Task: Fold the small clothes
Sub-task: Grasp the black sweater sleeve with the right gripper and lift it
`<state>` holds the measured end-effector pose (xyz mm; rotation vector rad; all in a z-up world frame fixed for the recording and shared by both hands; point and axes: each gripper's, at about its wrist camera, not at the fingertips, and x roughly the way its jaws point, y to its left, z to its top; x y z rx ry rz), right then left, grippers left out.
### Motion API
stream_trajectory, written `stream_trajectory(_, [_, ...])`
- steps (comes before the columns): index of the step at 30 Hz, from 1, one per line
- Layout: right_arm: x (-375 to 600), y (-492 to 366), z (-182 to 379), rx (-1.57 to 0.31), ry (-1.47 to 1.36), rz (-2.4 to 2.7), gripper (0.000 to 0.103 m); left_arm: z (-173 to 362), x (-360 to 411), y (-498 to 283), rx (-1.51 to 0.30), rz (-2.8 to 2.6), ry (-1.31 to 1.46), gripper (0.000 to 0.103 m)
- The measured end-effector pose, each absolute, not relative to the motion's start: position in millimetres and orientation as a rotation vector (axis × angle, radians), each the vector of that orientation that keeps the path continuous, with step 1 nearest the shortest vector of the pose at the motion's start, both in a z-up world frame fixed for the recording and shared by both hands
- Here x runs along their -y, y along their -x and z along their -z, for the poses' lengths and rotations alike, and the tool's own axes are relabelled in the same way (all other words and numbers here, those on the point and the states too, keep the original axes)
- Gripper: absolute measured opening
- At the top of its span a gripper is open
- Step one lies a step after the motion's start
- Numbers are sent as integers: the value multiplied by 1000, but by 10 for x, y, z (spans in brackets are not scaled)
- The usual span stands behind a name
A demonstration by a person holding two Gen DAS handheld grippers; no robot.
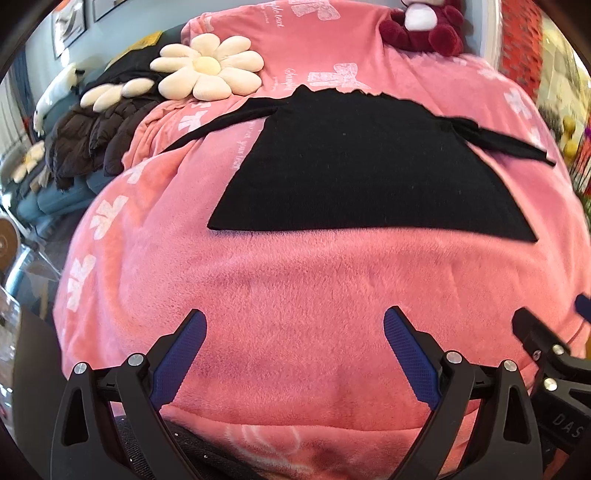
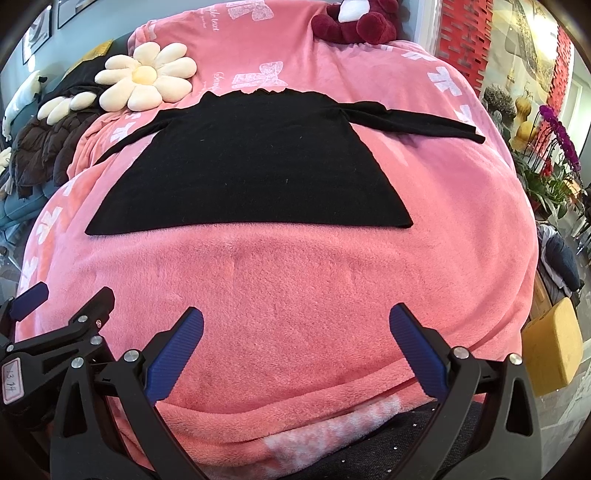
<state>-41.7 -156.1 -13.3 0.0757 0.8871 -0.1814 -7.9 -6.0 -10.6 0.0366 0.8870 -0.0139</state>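
Left gripper [image 1: 293, 321]: over the near edge of the pink blanket [image 1: 280, 288], blue-padded fingers spread wide, nothing between them.
Right gripper [image 2: 295, 321]: just beside the left one, also over the blanket's near edge; jaws wide apart and holding nothing.
Black top [image 2: 251, 162]: lies flat on the blanket toward its far side, hem toward the grippers, neckline away, both long sleeves stretched out to left and right.
Top relative to grippers: ahead of both, well apart, with a bare strip of blanket between the hem and the fingertips; in the left wrist view it sits slightly right of centre, in the right wrist view slightly left.
Flower cushion [image 2: 146, 77]: on the blanket near the far left corner, just beyond the top's left sleeve.
Dark red plush toy [image 2: 354, 20]: at the blanket's far edge, beyond the neckline.
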Motion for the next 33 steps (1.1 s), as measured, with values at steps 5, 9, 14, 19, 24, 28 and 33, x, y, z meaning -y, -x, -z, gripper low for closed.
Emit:
stream_trajectory(5, [1775,351,54,-883,-157,190,98,23,-133,69,-881,17,91,95])
stream_trajectory(9, [2141,115,-124,-847,-142,206,98,-44,-156,29,-883,13,109,95])
stream_trajectory(14, [3067,-514,-308,-820,-106,320,98,-56,-156,-135,-895,22,124,96])
stream_trajectory(19, [4292,-1145,-374,-799,-211,468,98,26,-206,-426,-912,43,160,96])
stream_trajectory(24, [5461,-1742,-222,-802,-372,625,86,161,-197,-748,-908,33,113,96])
stream_trajectory(28, [5990,-2120,-8,-804,-502,669,71,252,-205,-959,-922,30,115,96])
stream_trajectory(33, [6264,-2446,340,-827,-610,749,72,372,-173,-1128,-937,31,132,96])
